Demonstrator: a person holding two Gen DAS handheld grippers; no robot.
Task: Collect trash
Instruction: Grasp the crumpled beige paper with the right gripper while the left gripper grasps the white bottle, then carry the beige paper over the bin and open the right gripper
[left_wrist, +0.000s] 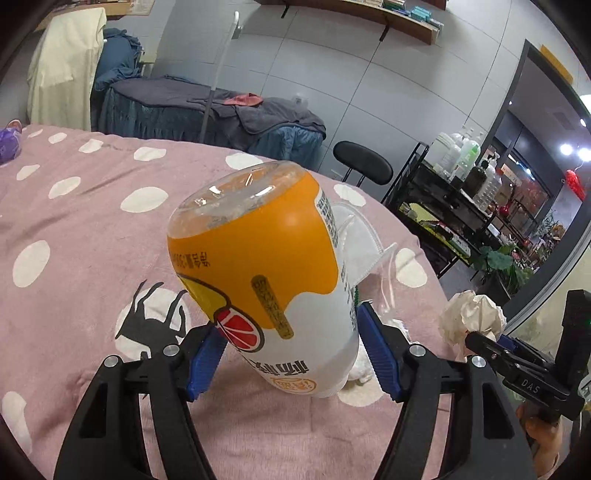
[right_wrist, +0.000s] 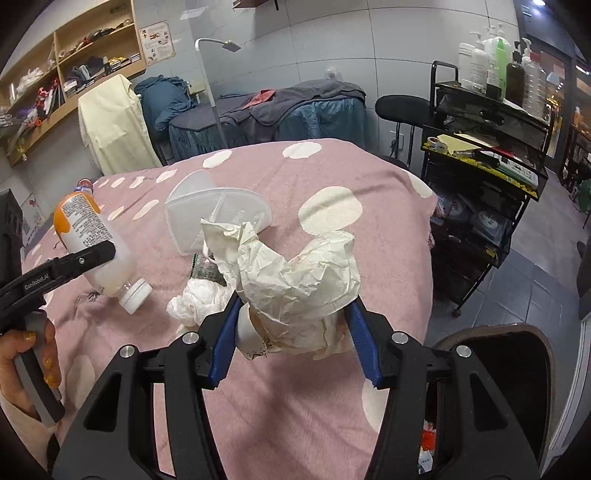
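My left gripper (left_wrist: 291, 343) is shut on an orange and white plastic bottle (left_wrist: 266, 273), held cap end down over the pink dotted blanket (left_wrist: 92, 229); the bottle also shows in the right wrist view (right_wrist: 92, 240). My right gripper (right_wrist: 293, 328) is shut on a crumpled cream paper wad (right_wrist: 299, 273), also seen in the left wrist view (left_wrist: 472, 317). A white face mask (right_wrist: 218, 210) and a white tissue (right_wrist: 199, 299) with a small wrapper lie on the blanket between the grippers.
A dark open bin (right_wrist: 506, 354) stands at the bed's lower right edge. A black trolley (right_wrist: 480, 166) with bottles stands to the right, a black stool (right_wrist: 399, 107) beside it. Another bed (right_wrist: 266, 114) and wooden shelves (right_wrist: 66, 62) are behind.
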